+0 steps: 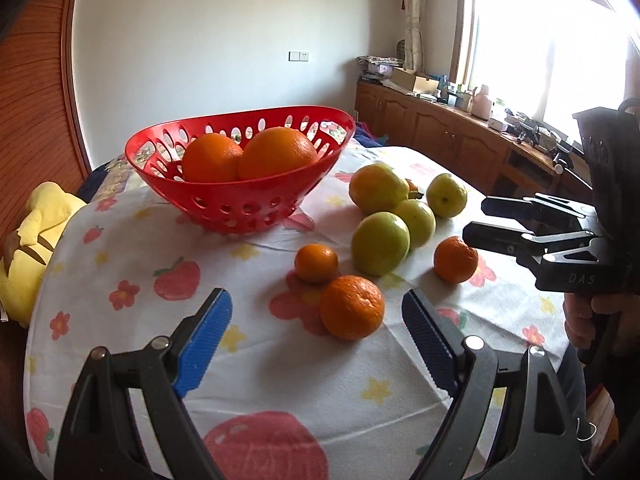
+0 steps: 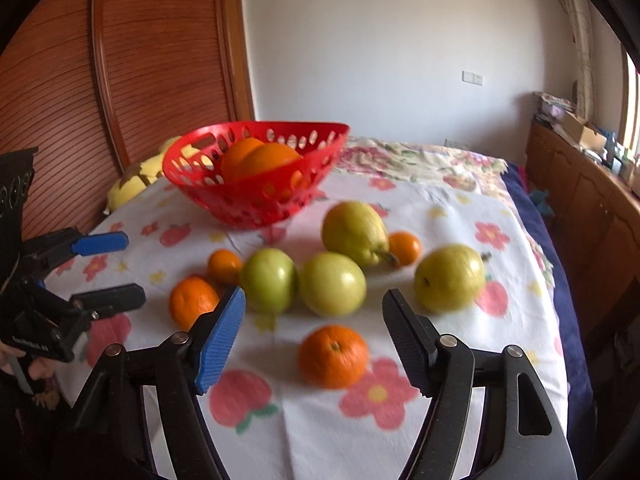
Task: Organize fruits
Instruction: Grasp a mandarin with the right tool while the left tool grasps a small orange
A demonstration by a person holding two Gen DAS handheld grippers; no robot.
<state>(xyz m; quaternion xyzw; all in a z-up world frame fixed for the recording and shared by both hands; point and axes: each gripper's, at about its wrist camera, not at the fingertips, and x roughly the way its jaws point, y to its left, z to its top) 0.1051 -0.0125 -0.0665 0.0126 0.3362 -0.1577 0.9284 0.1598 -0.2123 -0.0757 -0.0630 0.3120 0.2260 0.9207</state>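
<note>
White cloth printed with strawberries and flowers [image 1: 132, 240] covers the table in the left wrist view, with a red perforated plastic basket [image 1: 240, 160] as landmark, holding two large oranges [image 1: 276, 152]. Right of the basket lie four yellow-green round fruits [image 1: 380, 242]; in front of it, toward the camera, sit three small mandarins, the nearest [image 1: 351, 306] between the left gripper [image 1: 318, 316] fingers, whose jaws stand wide apart, gripping nothing. Far right of the basket the right gripper [image 1: 480, 216] hovers, its jaws parted and empty.

From the right wrist view, slightly blurred, the basket [image 2: 256, 200] stands beyond the green fruits [image 2: 332, 283]. Nearer than those, one mandarin [image 2: 333, 356] lies between the right gripper [image 2: 314, 320] fingers, spread wide, not touching it. Left of the basket the left gripper [image 2: 106, 268] shows, jaws apart
</note>
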